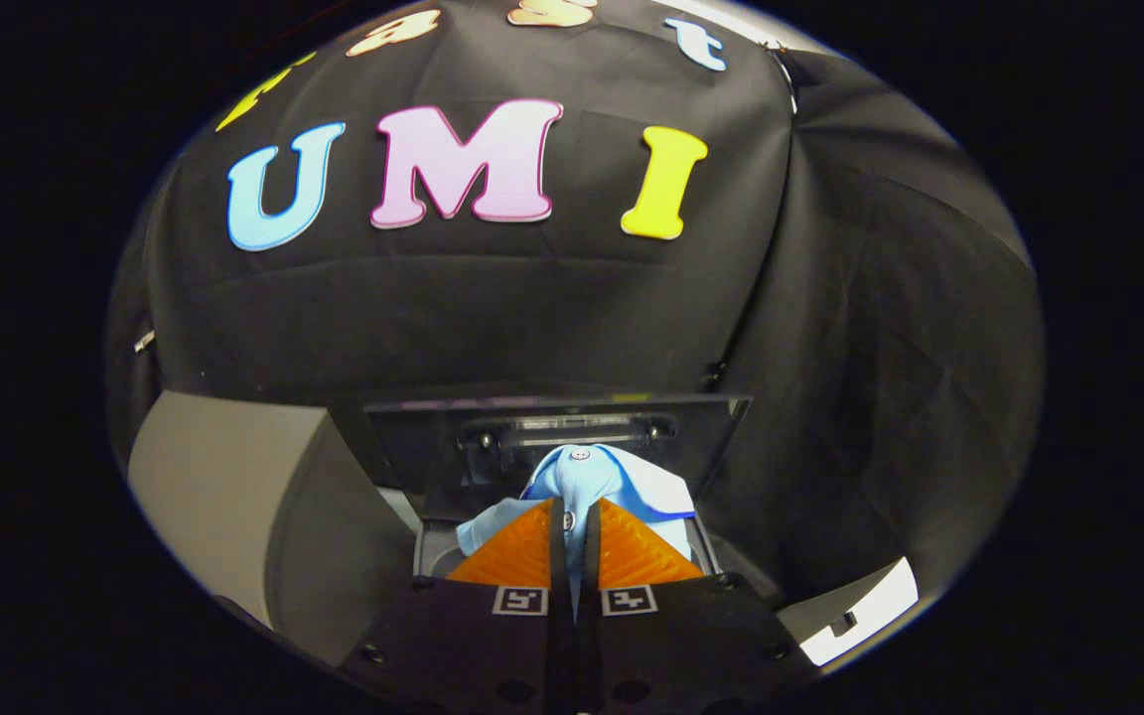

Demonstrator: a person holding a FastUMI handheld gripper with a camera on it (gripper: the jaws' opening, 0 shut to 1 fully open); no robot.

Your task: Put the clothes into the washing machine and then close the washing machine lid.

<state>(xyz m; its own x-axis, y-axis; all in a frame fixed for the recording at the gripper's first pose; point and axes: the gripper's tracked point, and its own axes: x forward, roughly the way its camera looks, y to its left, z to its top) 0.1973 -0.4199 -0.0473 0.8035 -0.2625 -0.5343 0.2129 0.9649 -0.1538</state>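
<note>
My gripper (572, 511) is shut on a light blue shirt (582, 477) with a white button and a dark blue trim. The cloth bunches up between and just ahead of the fingers and spills out to both sides of them. Right beyond the shirt stands the washing machine's raised dark lid (552, 417), upright, with a latch part in its middle. Below the shirt, under the fingers, shows a bit of the machine's opening (433, 556); its inside is hidden by the fingers and the cloth.
A grey surface (214, 487) lies left of the machine. A white edge (860, 616) shows to the lower right. The black cloth wall (830, 377) hangs close behind and to the right of the lid.
</note>
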